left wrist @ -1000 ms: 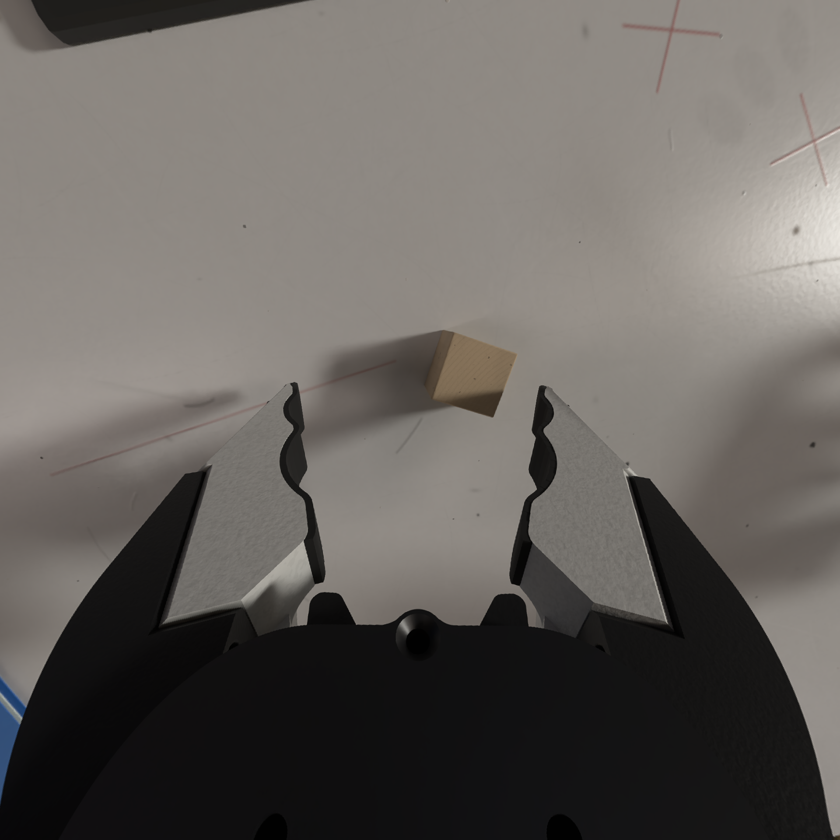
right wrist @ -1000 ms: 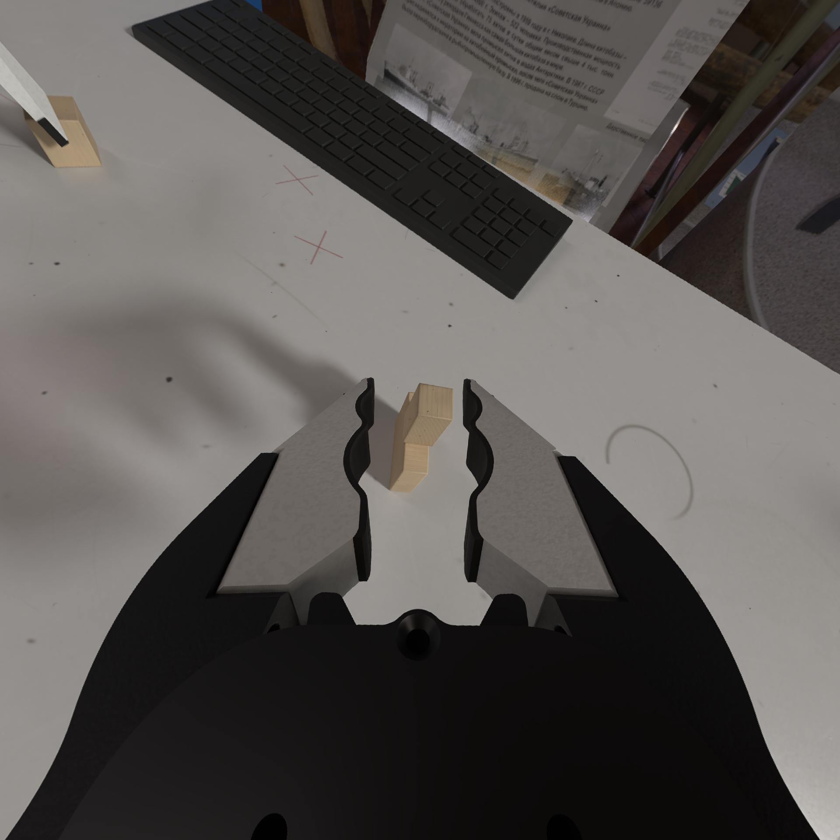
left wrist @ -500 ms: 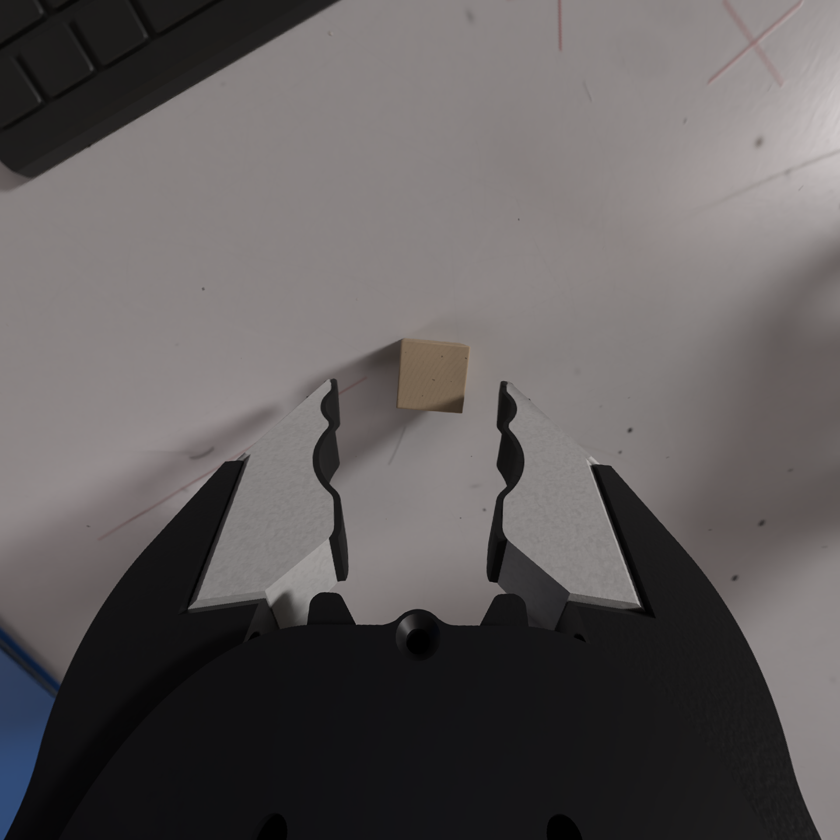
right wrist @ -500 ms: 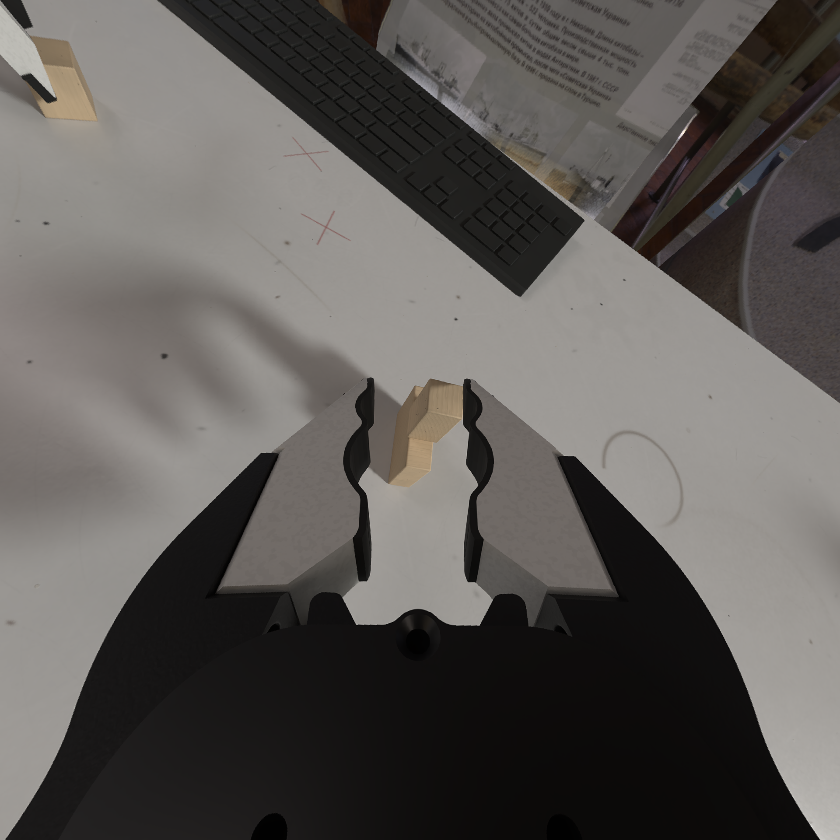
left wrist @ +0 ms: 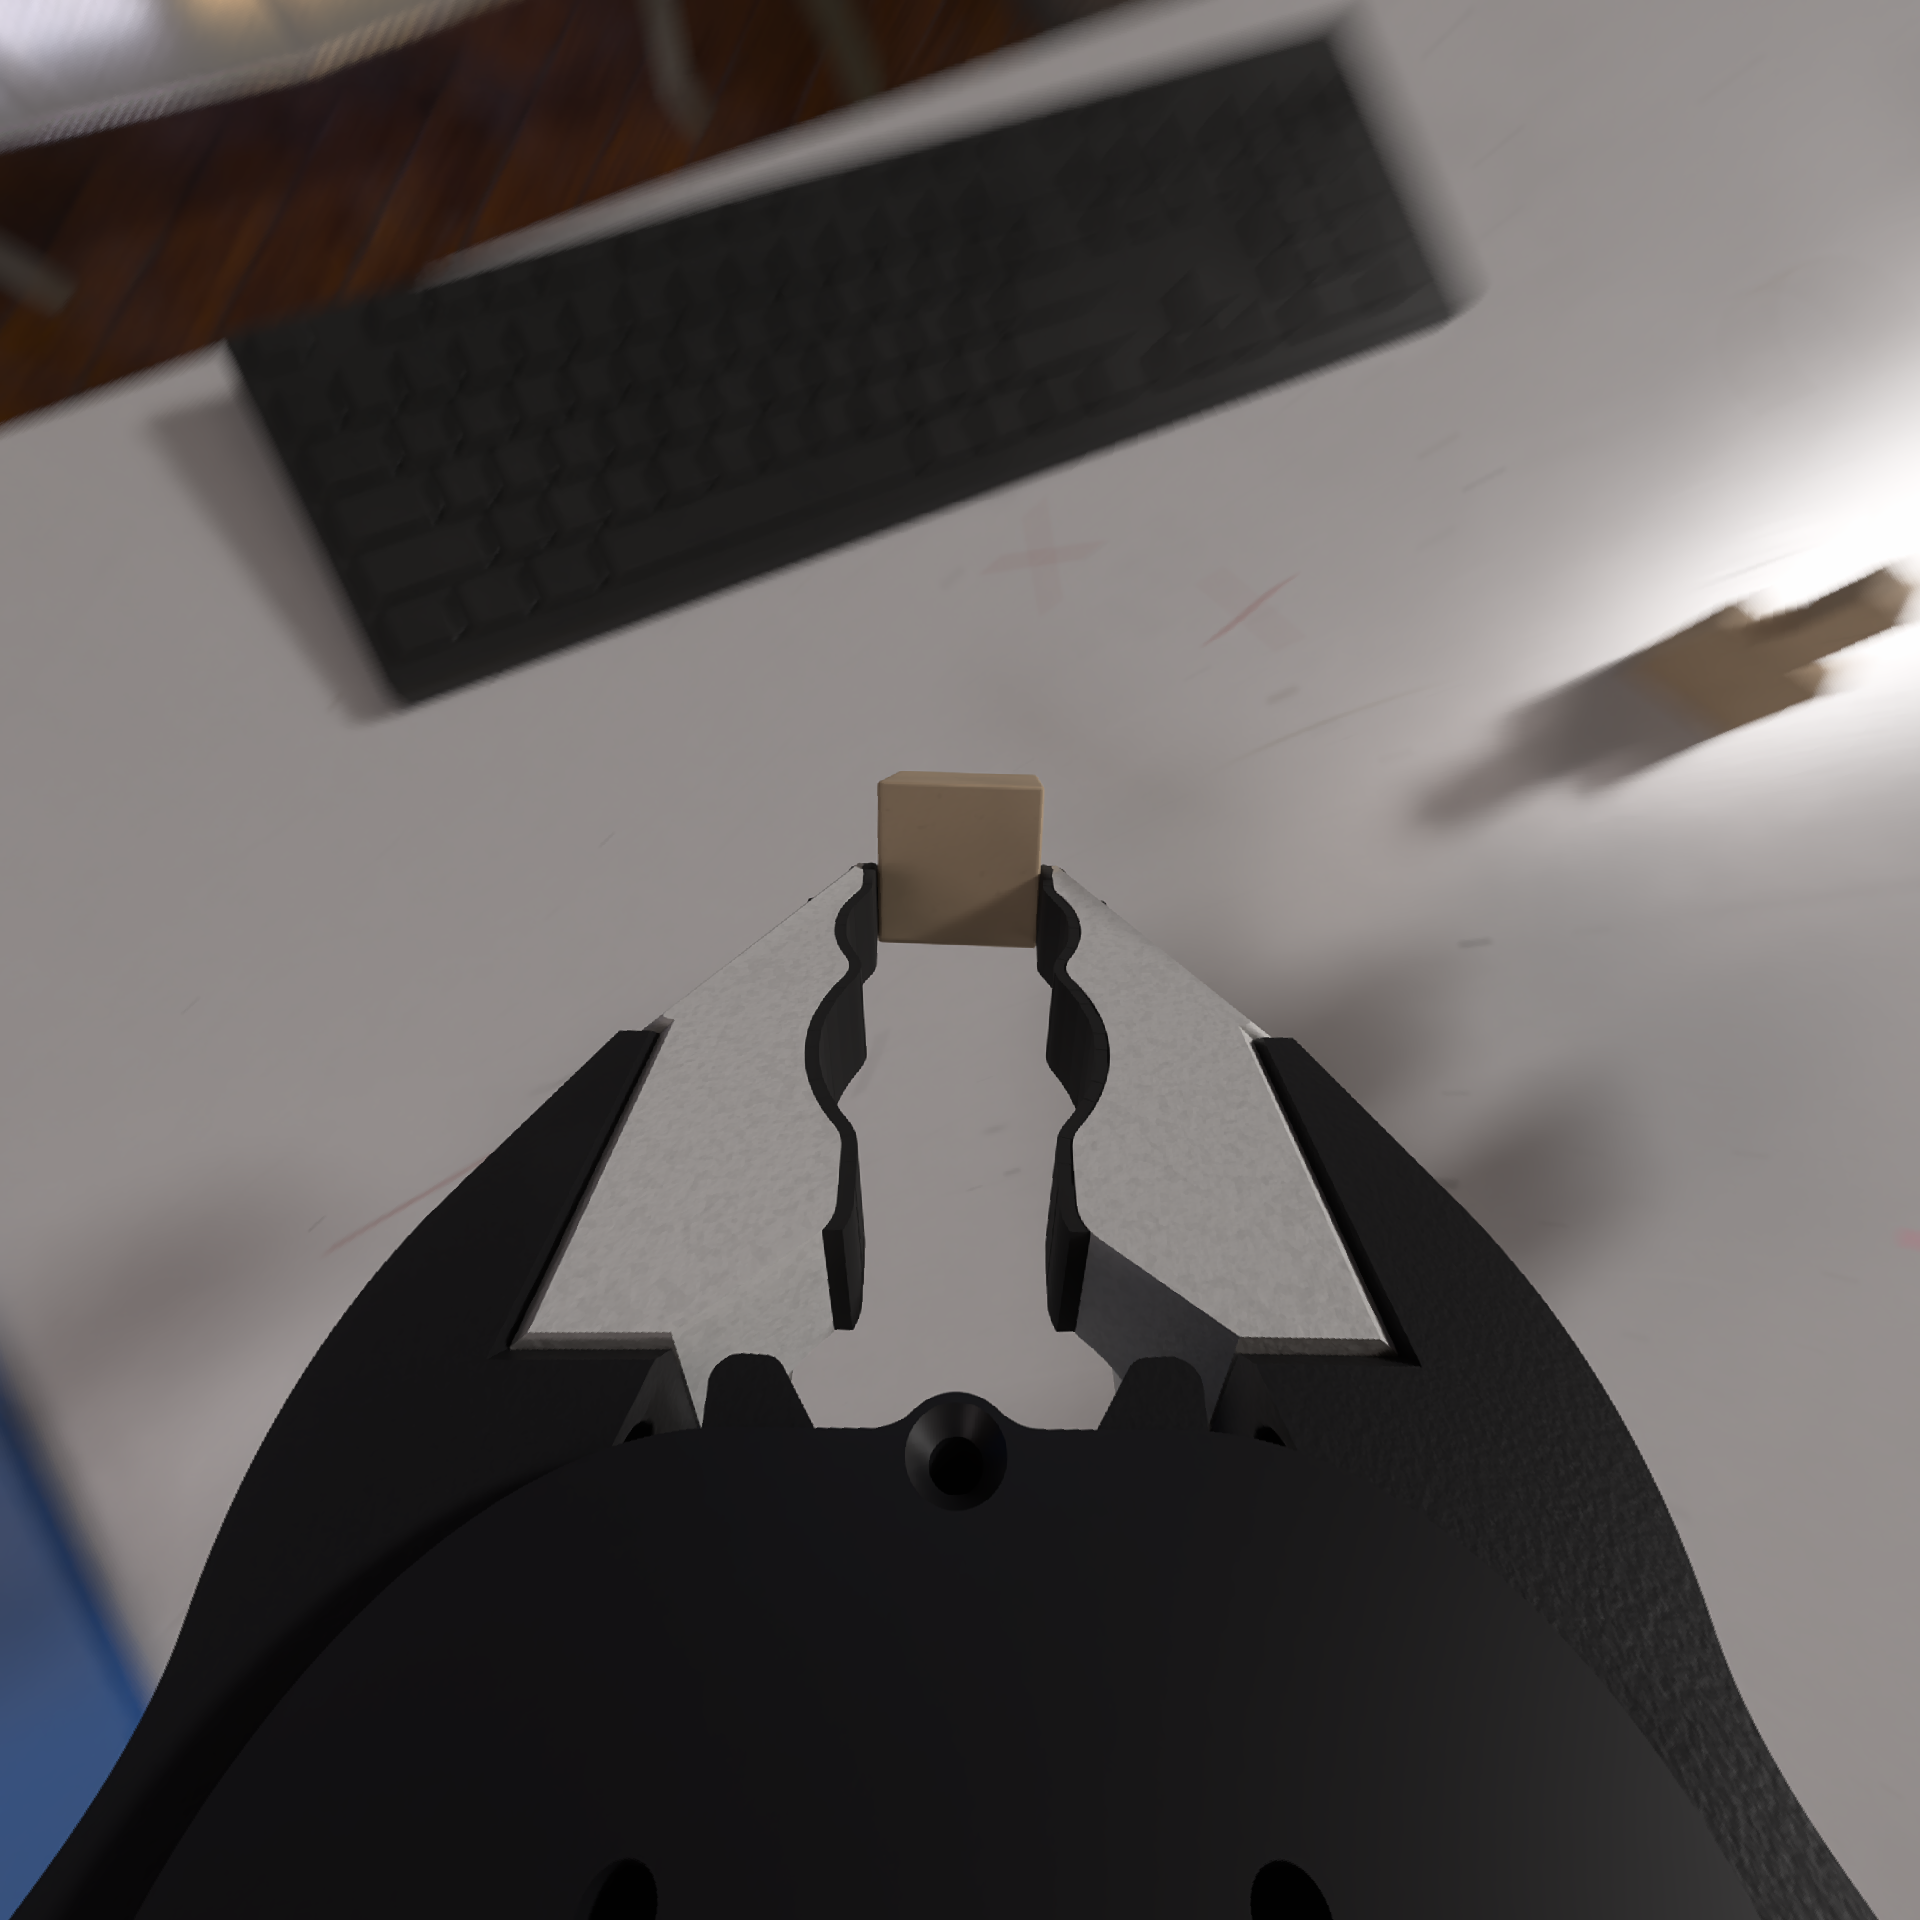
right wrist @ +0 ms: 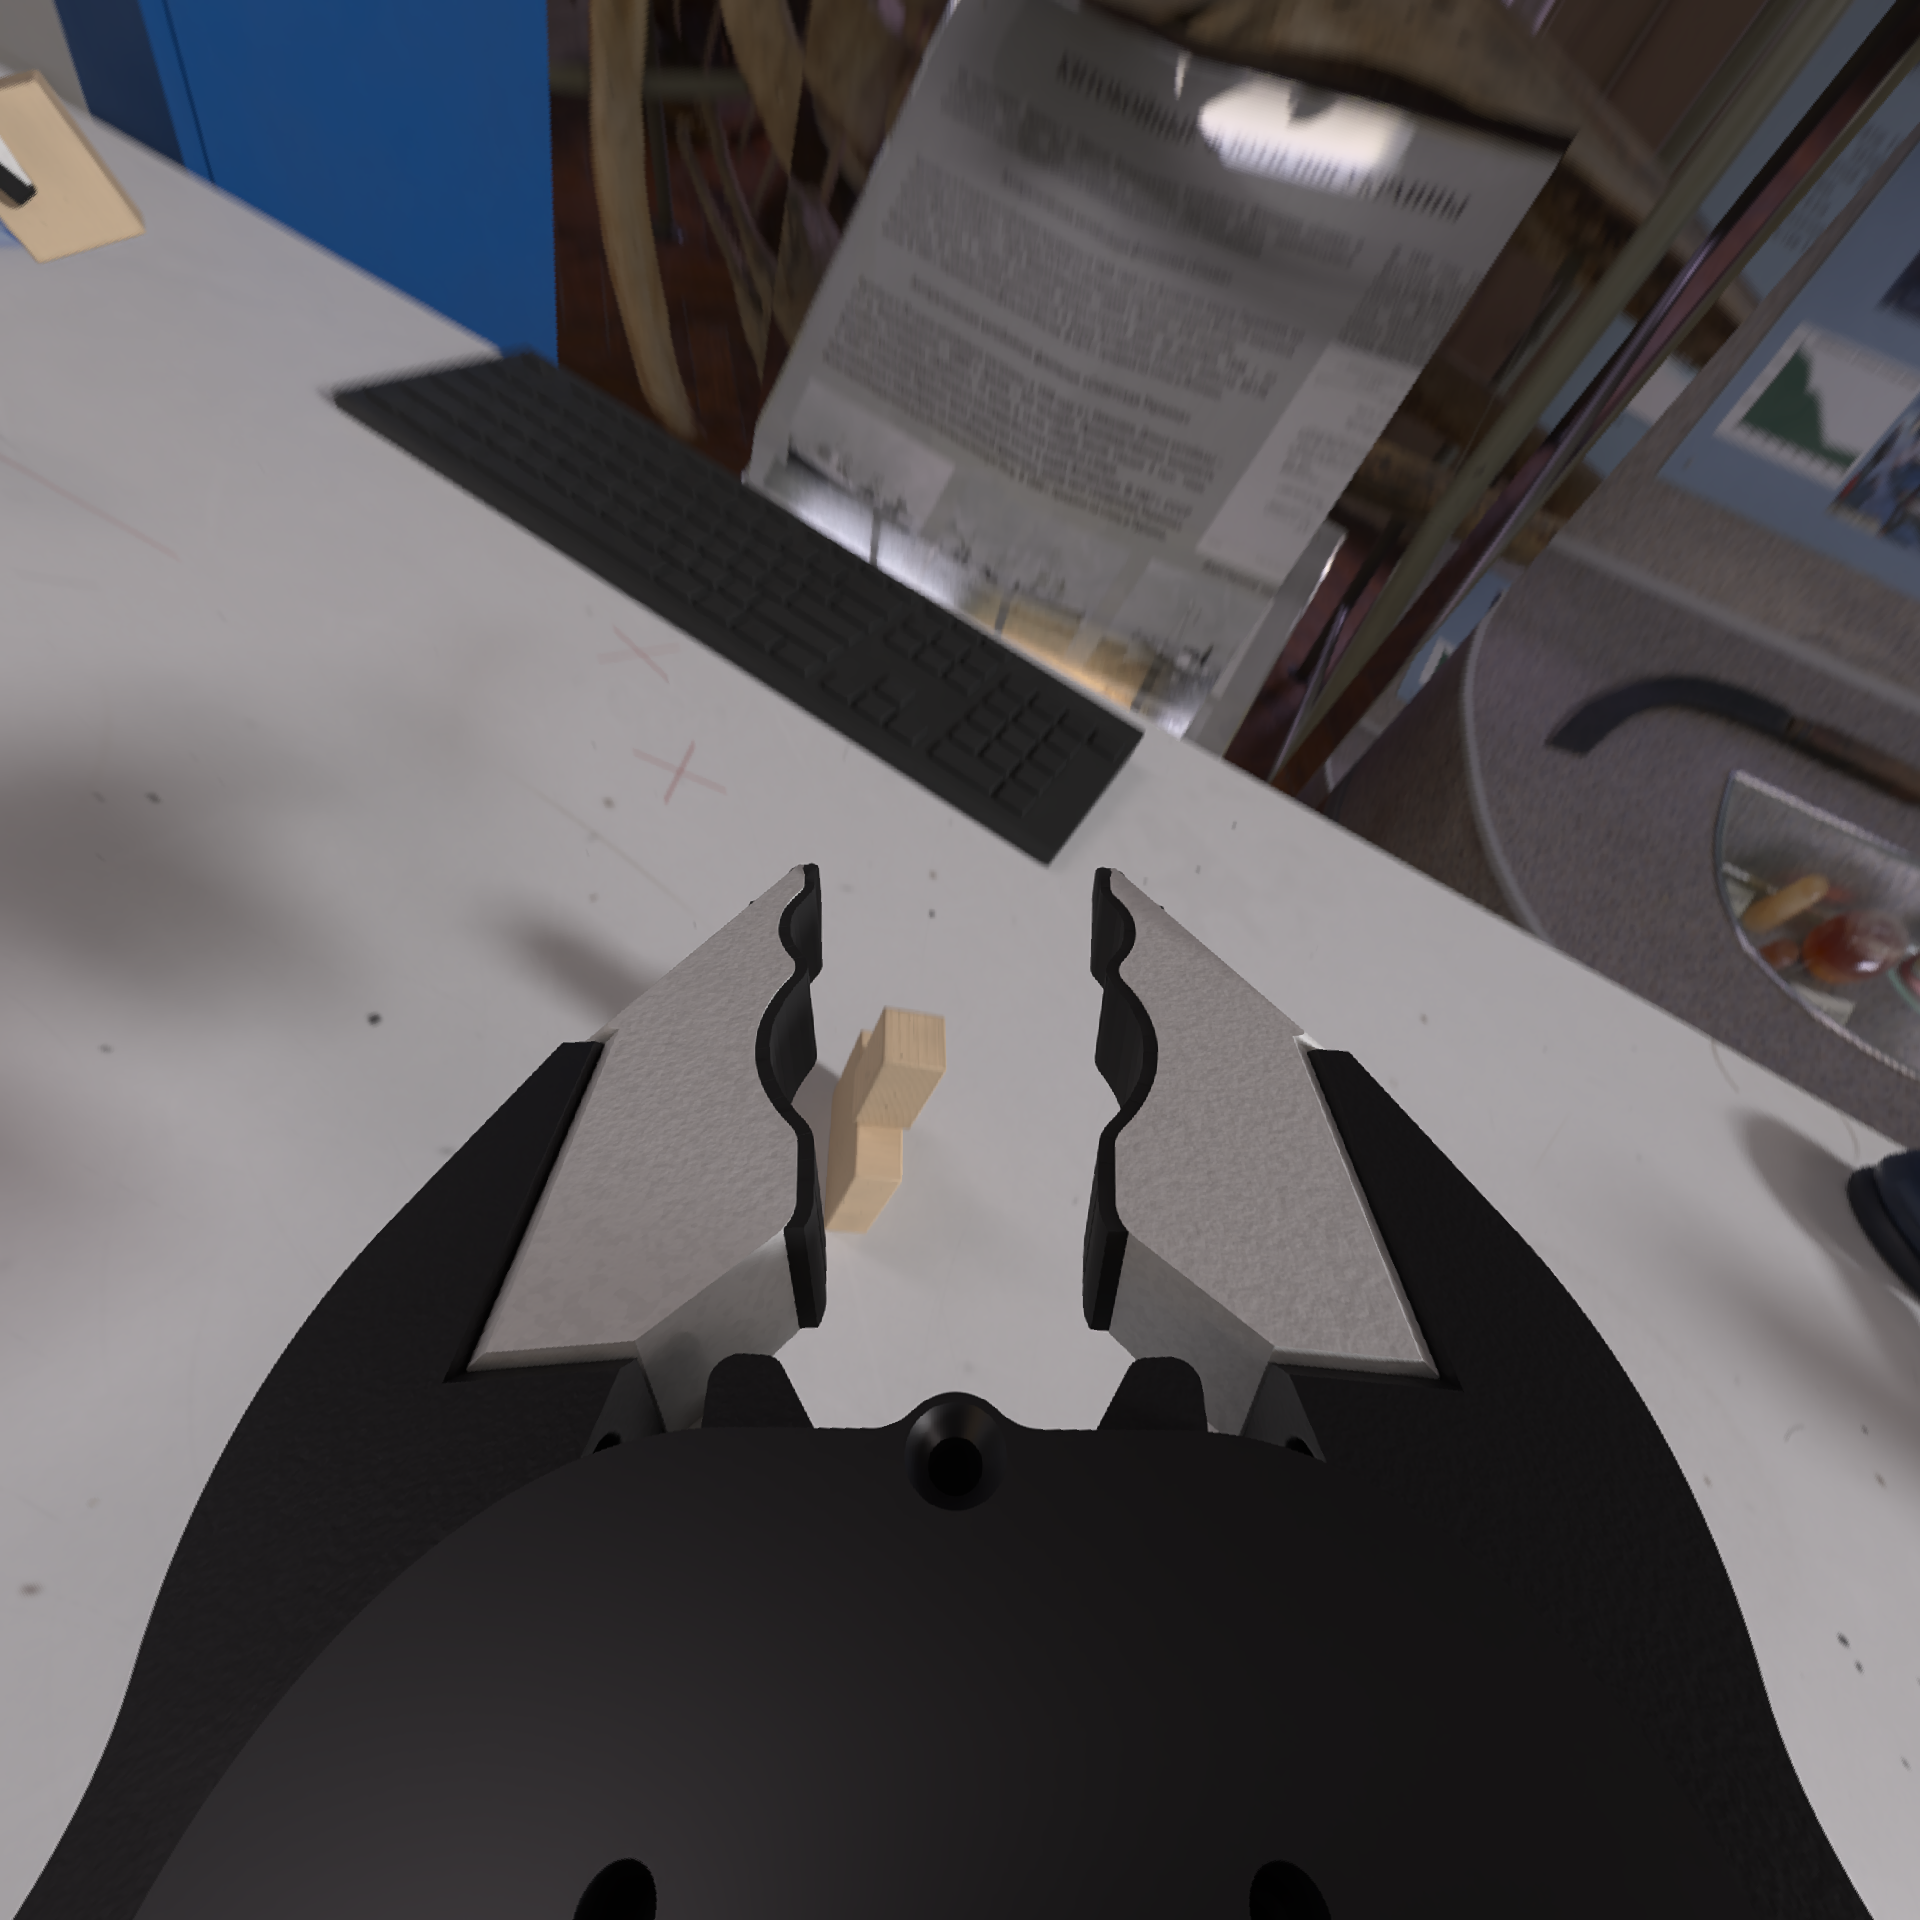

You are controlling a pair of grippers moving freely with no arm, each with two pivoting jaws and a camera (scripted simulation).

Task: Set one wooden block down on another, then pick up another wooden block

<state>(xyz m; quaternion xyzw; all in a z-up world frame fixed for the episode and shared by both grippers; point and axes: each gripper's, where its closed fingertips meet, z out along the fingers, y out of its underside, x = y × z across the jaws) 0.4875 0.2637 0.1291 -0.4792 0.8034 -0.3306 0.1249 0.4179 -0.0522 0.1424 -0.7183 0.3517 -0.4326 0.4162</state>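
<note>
My left gripper (left wrist: 958,883) is shut on a wooden block (left wrist: 958,854) at its fingertips and holds it above the white table (left wrist: 520,883). Two more wooden blocks stand stacked: the upper block (right wrist: 906,1065) sits askew on the lower block (right wrist: 864,1179). The stack also shows blurred at the right of the left wrist view (left wrist: 1756,649). My right gripper (right wrist: 956,883) is open and empty, raised above the stack, which shows between its fingers near the left one. The held block shows at the far left of the right wrist view (right wrist: 68,171).
A black keyboard (left wrist: 831,416) lies along the table's far side, also in the right wrist view (right wrist: 748,582). A printed board (right wrist: 1122,395) leans behind it. The table edge (right wrist: 1455,914) runs to the right. A blue panel (right wrist: 353,156) stands at the back left.
My left gripper has closed on the single block and lifted it. My right gripper has opened, left its block on the lower one, and pulled up and back.
</note>
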